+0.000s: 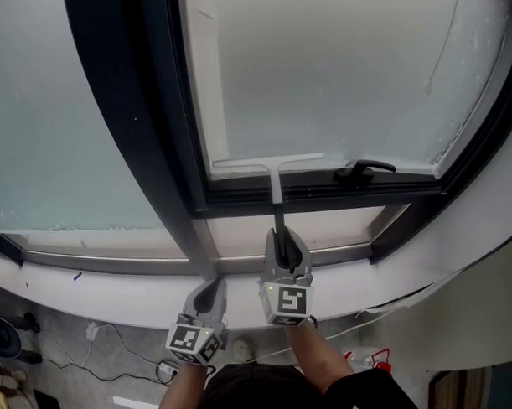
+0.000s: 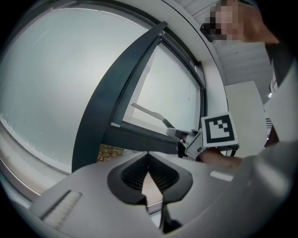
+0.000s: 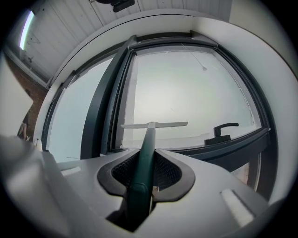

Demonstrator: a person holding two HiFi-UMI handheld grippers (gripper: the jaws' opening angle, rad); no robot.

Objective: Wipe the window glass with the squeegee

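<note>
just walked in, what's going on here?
A person is working at a window with two handheld grippers. The right gripper is shut on the squeegee by its dark handle, with the blade low on the window glass, just left of the window handle. The left gripper is shut and empty, held beside it near the sill.

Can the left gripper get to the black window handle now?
Probably not directly: the right gripper, holding the squeegee, stands between the left gripper and the window handle.
</note>
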